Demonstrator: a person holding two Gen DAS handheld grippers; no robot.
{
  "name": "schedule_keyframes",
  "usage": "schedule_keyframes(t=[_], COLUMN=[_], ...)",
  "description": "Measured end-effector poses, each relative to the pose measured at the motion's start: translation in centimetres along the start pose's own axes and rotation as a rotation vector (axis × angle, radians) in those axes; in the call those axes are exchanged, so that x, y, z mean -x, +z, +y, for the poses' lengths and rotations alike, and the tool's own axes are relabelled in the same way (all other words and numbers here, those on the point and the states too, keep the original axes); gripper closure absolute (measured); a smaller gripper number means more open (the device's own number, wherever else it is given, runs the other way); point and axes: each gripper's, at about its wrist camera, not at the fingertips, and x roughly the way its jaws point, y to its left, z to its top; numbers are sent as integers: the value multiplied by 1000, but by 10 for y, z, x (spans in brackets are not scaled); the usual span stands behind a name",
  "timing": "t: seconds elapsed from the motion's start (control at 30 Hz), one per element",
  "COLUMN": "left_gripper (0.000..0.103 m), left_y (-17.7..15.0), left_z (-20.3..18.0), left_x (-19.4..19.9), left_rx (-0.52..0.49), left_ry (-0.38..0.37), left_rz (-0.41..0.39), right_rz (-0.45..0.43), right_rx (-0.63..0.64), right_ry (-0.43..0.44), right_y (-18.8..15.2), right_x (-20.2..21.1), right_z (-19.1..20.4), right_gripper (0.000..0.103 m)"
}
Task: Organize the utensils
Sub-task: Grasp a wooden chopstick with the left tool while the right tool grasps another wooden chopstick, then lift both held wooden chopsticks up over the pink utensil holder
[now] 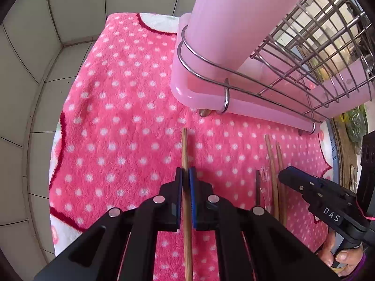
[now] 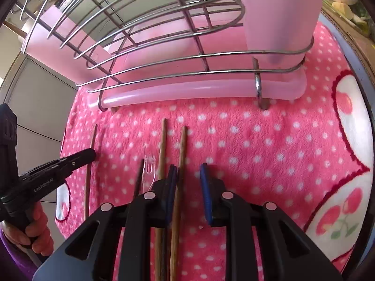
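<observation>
In the left wrist view my left gripper is shut on a wooden chopstick, which runs lengthwise between its blue pads over the pink dotted towel. From the right wrist view the same gripper sits over that chopstick. My right gripper stands open: a second wooden chopstick lies between the jaws against the left pad, with a gap to the right pad. Beside it lie another wooden chopstick, a clear plastic fork and a dark stick. The right gripper shows near these.
A wire dish rack on a pink tray stands just beyond the utensils, with a tall pink utensil holder at its end. A tiled wall bounds the left. A hand holds each gripper.
</observation>
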Motion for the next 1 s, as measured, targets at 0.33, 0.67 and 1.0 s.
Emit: schedule_keyframes(t=[0.33,0.67,1.0], left_gripper=[97,95,98], left_y=[7,20,14], left_z=[-13,-6,-9], left_x=[-11,-15,-4], left_rx=[-25,19,-20], left_ry=[7,-5,20], left_rz=[15,52,-17], right_rz=[-72,-40,-110], right_rx=[-9,-43,-95], right_ry=[-59,-93,7], right_y=[-9,-16,-23], right_x=[20,20,30], right_z=[-13,-43,-60], right_gripper=[97,96,97])
